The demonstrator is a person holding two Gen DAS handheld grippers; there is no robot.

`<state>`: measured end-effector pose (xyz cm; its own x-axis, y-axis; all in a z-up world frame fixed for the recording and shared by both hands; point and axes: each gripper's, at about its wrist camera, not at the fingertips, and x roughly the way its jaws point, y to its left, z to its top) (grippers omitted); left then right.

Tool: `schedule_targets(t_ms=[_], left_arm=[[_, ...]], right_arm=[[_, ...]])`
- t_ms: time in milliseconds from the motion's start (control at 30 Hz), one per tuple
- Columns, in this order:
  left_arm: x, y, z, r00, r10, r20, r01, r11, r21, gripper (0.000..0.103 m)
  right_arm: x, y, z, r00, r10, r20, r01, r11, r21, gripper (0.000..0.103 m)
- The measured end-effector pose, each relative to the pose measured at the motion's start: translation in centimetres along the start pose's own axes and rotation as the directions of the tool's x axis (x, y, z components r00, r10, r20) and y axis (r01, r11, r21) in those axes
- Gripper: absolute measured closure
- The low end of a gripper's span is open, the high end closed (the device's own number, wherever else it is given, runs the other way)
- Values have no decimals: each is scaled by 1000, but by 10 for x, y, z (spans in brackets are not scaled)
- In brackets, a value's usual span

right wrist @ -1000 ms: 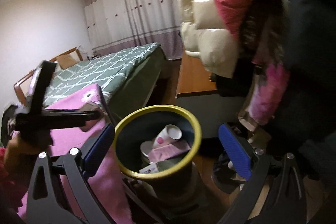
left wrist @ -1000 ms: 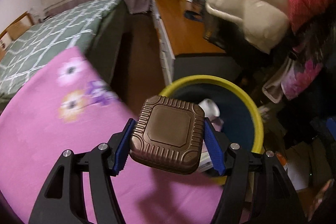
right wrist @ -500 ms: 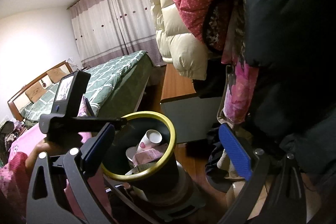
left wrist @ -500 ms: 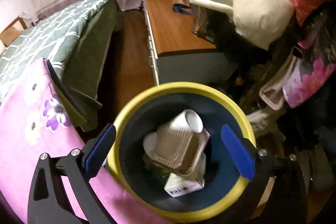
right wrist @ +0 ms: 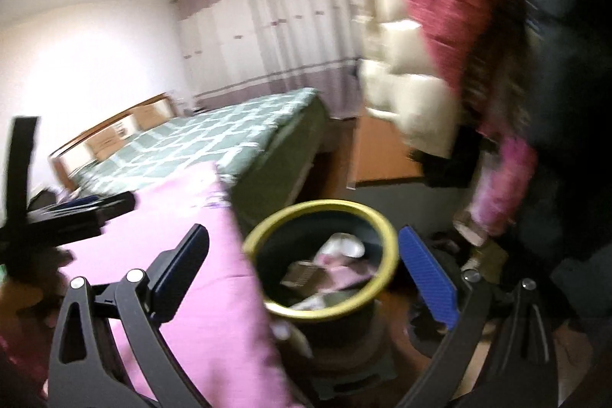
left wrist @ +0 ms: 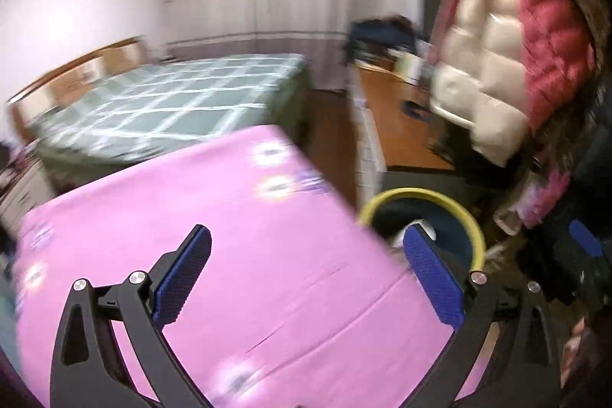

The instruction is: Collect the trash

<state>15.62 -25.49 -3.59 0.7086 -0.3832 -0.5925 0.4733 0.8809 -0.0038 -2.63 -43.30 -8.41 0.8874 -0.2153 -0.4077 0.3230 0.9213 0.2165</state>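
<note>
Left gripper [left wrist: 306, 278] and right gripper [right wrist: 306, 278]: fingers wide apart, nothing held. Yellow-rimmed bin [right wrist: 382, 220] at 12 o'clock of the right gripper holds a brown tray [right wrist: 302, 272], cup etc. No more trash visible; task looks nearly done.

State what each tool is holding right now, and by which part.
Nothing is held. The left tool is open and empty over the pink cover. The right tool is open and empty before the bin.

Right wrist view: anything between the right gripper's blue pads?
Yes: the yellow-rimmed dark trash bin, sitting beyond the open right gripper, framed between its pads.
</note>
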Motion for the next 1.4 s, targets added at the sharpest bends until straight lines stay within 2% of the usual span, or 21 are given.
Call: schedule_targets(t_ms=[67,133,200,267,367,500,600,800,867,1000,1400], left_arm=[[-34,30,-16,999,36,9,-35,998,-51,4],[-66,56,-30,994,103,36,-99,990,-97,4],[-105,85,-47,976,205,73,-191,968,-160,4],[-137,108,-60,963,253,96,-227,949,-221,4],[-173,129,-80,947,301,108,-260,921,-291,4],[-198,149,-101,928,355,110,-301,892,-337,4],[-205,155,-112,919,378,114,-318,880,-354,4],[-208,154,-124,934,343,101,-290,892,-347,4],[-207,145,-122,932,346,103,-295,895,-334,4],[-213,138,-121,924,362,120,-311,897,-315,4],[-201,141,-114,929,359,94,-311,891,-331,4]], right_arm=[[0,27,6,997,74,-1,-74,996,-40,8],[-2,47,10,992,126,3,-126,990,-63,8],[-4,65,15,987,161,8,-159,983,-90,8],[-13,84,18,981,194,22,-190,974,-121,8],[-23,103,16,978,208,18,-203,966,-162,7],[-35,123,13,982,188,1,-184,961,-208,7],[-39,127,10,987,158,-9,-156,963,-221,7],[-42,120,-2,993,115,-35,-120,968,-220,7],[-41,117,-4,993,107,-42,-114,971,-210,7],[-36,106,-2,994,105,-44,-111,974,-198,7],[-28,102,0,993,103,-52,-111,976,-188,7]])
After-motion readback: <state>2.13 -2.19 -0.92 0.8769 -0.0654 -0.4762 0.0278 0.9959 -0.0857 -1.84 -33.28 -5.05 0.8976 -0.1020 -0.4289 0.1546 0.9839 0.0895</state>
